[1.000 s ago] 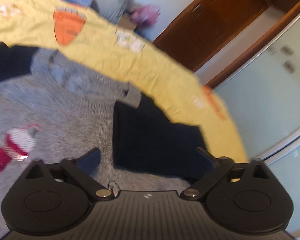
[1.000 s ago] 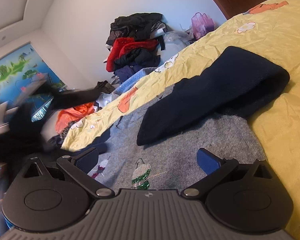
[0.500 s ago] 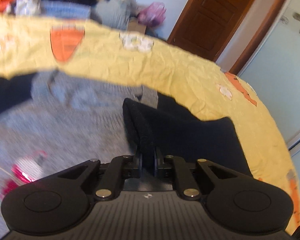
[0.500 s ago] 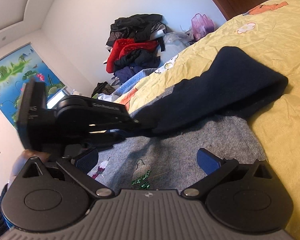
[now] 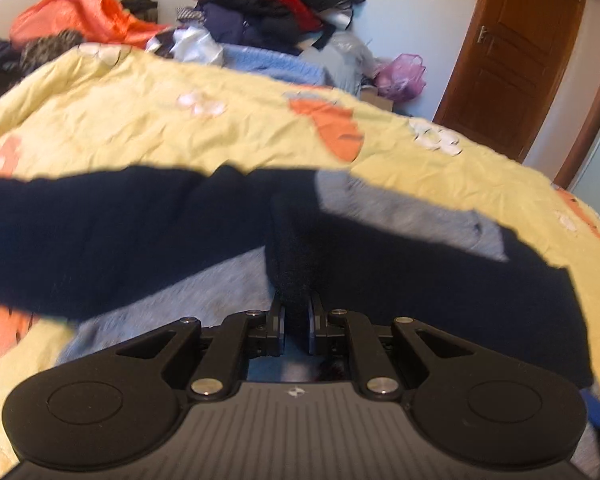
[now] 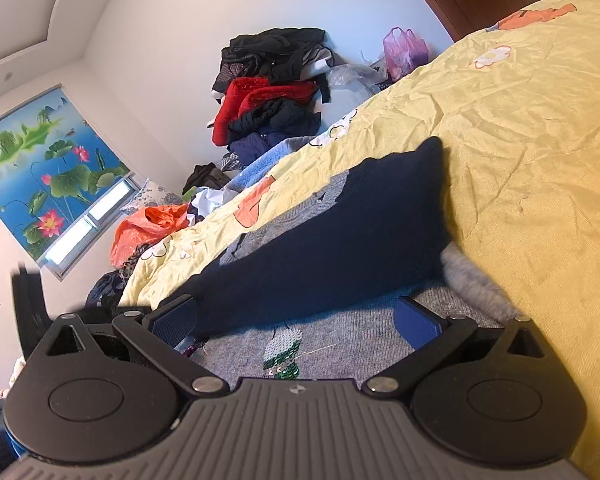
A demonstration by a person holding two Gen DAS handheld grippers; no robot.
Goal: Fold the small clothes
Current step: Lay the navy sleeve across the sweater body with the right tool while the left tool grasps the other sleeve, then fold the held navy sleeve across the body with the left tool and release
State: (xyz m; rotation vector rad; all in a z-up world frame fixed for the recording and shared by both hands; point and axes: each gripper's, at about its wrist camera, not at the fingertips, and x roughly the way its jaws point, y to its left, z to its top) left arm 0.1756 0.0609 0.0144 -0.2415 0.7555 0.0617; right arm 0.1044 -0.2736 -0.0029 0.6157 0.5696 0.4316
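In the left wrist view the left gripper [image 5: 296,322] sits at lower centre with its two fingers drawn together on a bunched fold of the navy sleeve [image 5: 292,248] of a grey sweater [image 5: 404,212]; the sleeve rises from the pinch toward mid-frame, and a second dark sleeve [image 5: 100,232] stretches blurred across the left half; the grey knit body shows to the right of centre and below the left sleeve, lying on the yellow bedspread [image 5: 180,128] that fills the middle band; a heap of red and dark clothes [image 5: 268,4] stands at upper centre, an orange bag [image 5: 80,20] at upper left, a wooden door [image 5: 520,52] at upper right. In the right wrist view the right gripper [image 6: 296,320] occupies the bottom with its blue pads [image 6: 416,322] set wide apart and nothing between them; the grey sweater [image 6: 360,332] lies just beyond them at lower centre; its navy sleeve [image 6: 340,240] runs diagonally across mid-frame; the yellow bedspread [image 6: 520,140] covers the right side; the clothes pile [image 6: 276,92] stands at upper centre, a lotus-print blind [image 6: 48,168] at left.
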